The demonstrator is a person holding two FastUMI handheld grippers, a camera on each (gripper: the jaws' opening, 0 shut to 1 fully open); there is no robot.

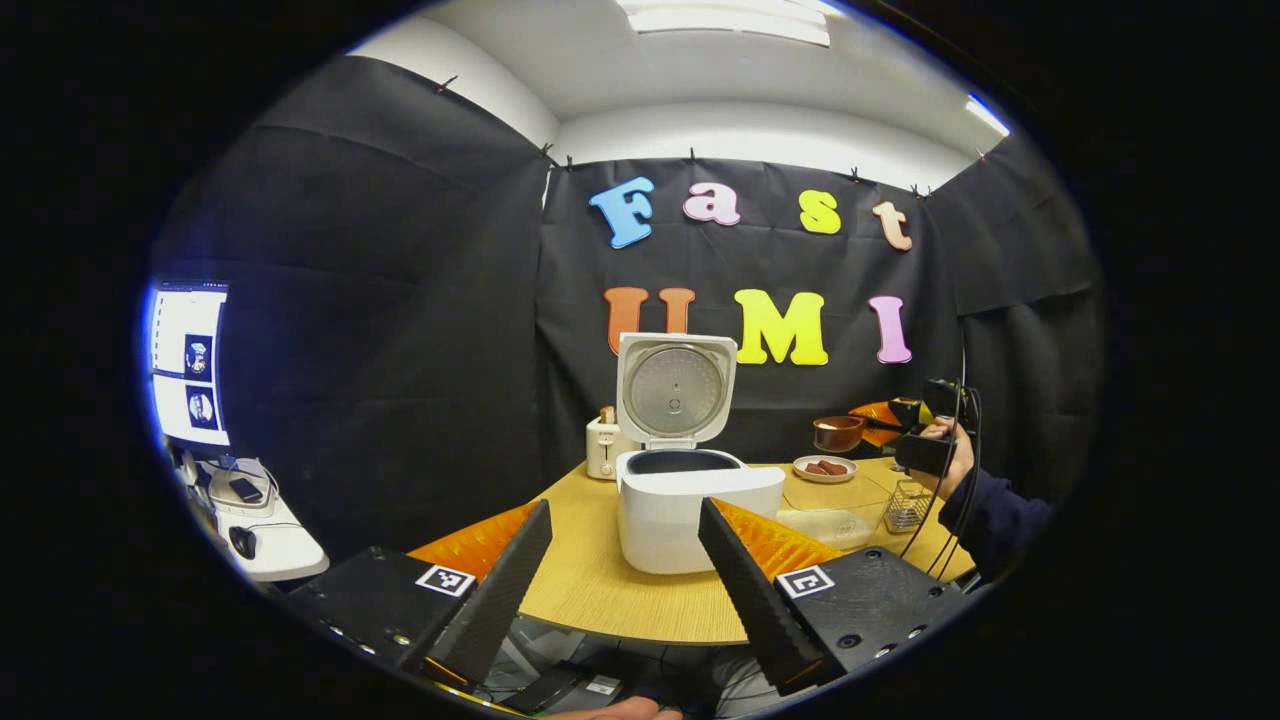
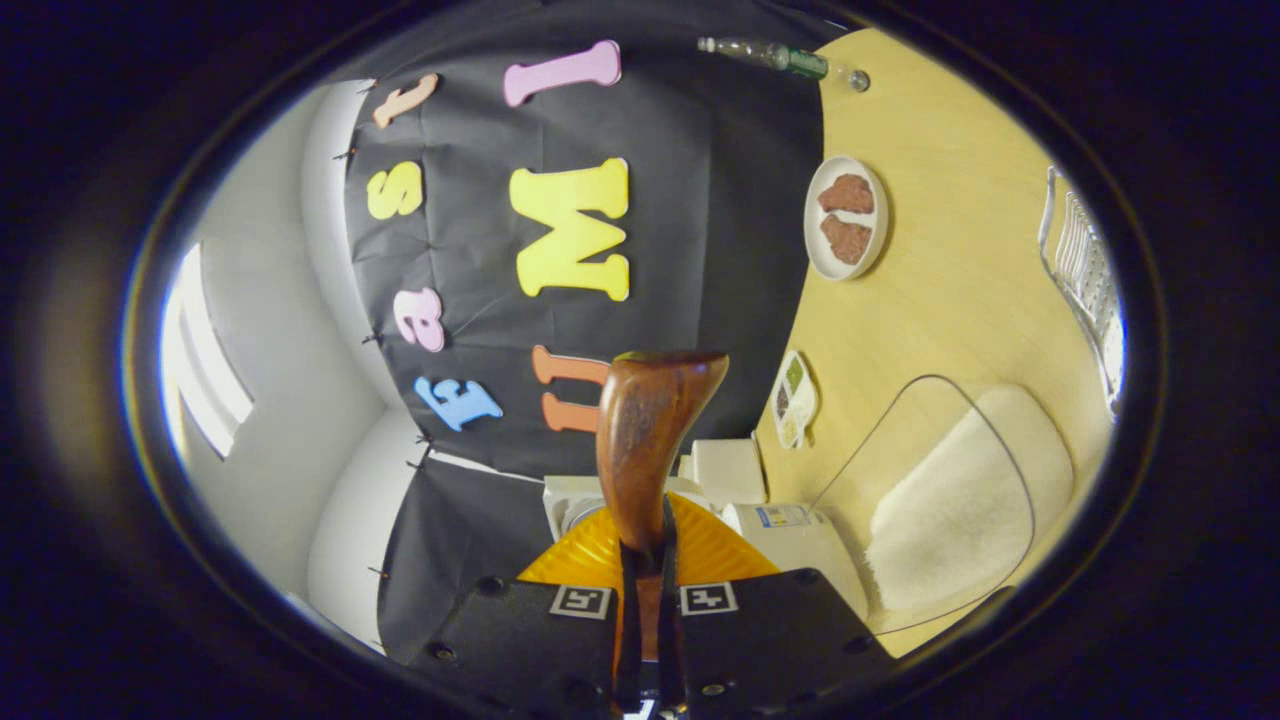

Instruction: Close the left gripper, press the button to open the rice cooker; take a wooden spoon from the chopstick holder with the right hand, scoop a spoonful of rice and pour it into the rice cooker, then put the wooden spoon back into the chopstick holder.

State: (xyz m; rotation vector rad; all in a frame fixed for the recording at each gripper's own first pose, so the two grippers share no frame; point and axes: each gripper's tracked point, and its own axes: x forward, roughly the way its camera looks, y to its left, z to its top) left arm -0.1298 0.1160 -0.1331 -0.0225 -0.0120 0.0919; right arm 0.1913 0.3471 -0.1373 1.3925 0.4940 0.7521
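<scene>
left gripper has its two black fingers spread wide apart with nothing between them, hanging back off the near edge of the round wooden table. right between the fingers you see the white rice cooker, lid standing straight up and open, dark pot showing inside. a small white toaster sits just beside the cooker at about 10 o'clock from it.

over at 3 o'clock in the left gripper view a hand in a dark sleeve holds the right gripper, up above the wire chopstick holder. the brown bowl of the wooden spoon sticks out from it toward 9 o'clock, off the table. a small plate with brown pieces sits near the cooker at its 2 o'clock, and a clear container of rice is just beside the cooker at its 3 o'clock.

right gripper view is rolled sideways. the right gripper is clamped tight on the wooden spoon, both fingers pressing the handle, bowl pointing to 12 o'clock. the rice in its clear container is at about 4 o'clock, the plate with brown pieces at 1 o'clock, and the chopstick holder at the 3 o'clock edge. a plastic bottle lies at 12 o'clock. part of the rice cooker peeks out just past the fingers.
</scene>
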